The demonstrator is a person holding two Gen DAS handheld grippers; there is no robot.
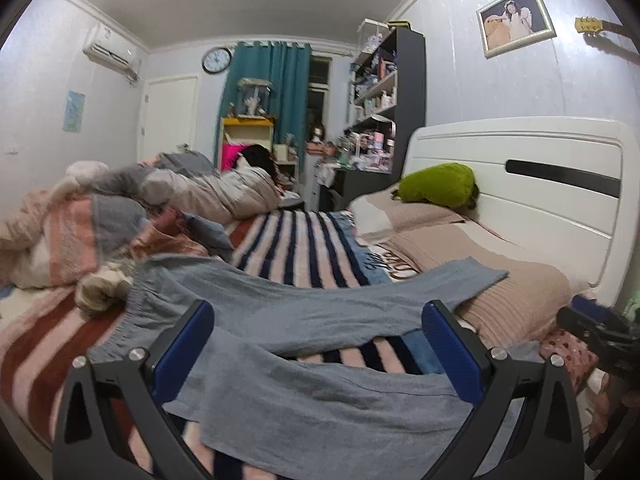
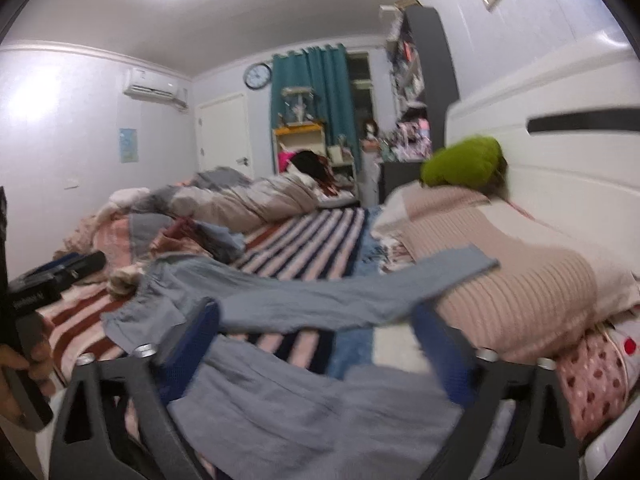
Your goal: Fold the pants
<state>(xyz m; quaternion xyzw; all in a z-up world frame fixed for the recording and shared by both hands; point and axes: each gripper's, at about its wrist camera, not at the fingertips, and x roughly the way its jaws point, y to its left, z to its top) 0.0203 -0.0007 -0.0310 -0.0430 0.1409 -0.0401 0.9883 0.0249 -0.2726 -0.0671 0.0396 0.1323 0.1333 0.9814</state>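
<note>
Across the near edge of the bed point(image 1: 36, 344), on its striped pink, navy and rust blanket point(image 1: 296, 248), lies a pair of light blue-grey cotton pants point(image 1: 280, 304), spread flat and unfolded. Its elastic waistband sits toward the bed's foot end, one leg runs up onto the beige ribbed knitted pillow point(image 1: 516, 292) by the white headboard point(image 1: 520, 176), and the other leg hangs toward the near edge with a wedge of blanket showing between the two.

No fold looks made yet, so the work seems to be at its start: reaching in for a first hold. The left claw point(image 1: 318, 346) hovers with fingers spread wide and nothing between them, the near leg directly below and ahead. The right claw point(image 2: 316, 344), blurred, is likewise spread and empty, over that same near leg closer to the hem end.

Next, I judge, each claw must drop onto the near leg, pinch its edge, and carry it over the far leg.
</note>
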